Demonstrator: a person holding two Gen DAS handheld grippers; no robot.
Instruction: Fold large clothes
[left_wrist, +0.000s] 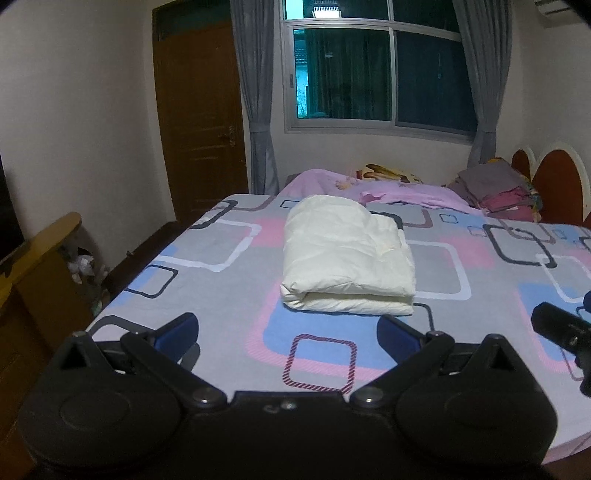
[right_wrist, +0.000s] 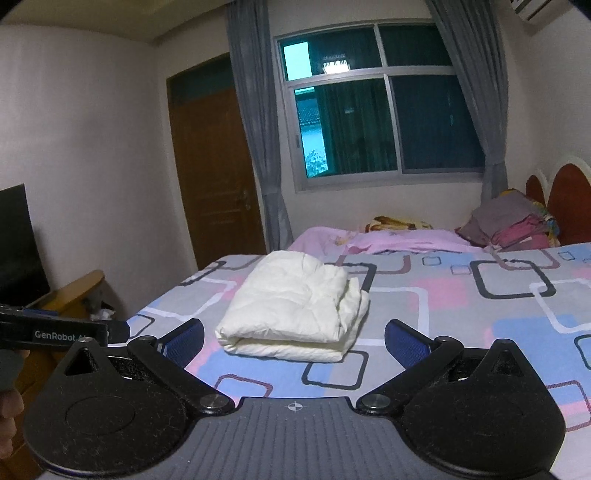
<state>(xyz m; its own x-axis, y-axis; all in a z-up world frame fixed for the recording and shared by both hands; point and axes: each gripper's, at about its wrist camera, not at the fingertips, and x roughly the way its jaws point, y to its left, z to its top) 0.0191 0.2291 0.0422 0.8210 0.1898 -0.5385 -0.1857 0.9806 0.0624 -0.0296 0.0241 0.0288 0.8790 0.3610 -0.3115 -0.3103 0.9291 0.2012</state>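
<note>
A cream-white padded garment (left_wrist: 347, 254) lies folded into a thick rectangle on the bed's patterned sheet (left_wrist: 229, 302), its rounded fold edge toward me; the right wrist view shows the garment (right_wrist: 295, 310) from slightly right. My left gripper (left_wrist: 288, 330) hovers over the near part of the bed, short of the bundle, open with nothing between its blue pads. My right gripper (right_wrist: 293, 341) is also open and empty, wide apart, just short of the bundle's near edge. Part of the right gripper (left_wrist: 565, 332) shows at the left view's right edge.
A pink blanket (left_wrist: 388, 188) and a stack of folded clothes (left_wrist: 498, 192) lie at the bed's far end by the red headboard (left_wrist: 554, 184). A wooden cabinet (left_wrist: 33, 266) stands left of the bed. A door (left_wrist: 199, 122) and a curtained window (left_wrist: 376, 70) are behind.
</note>
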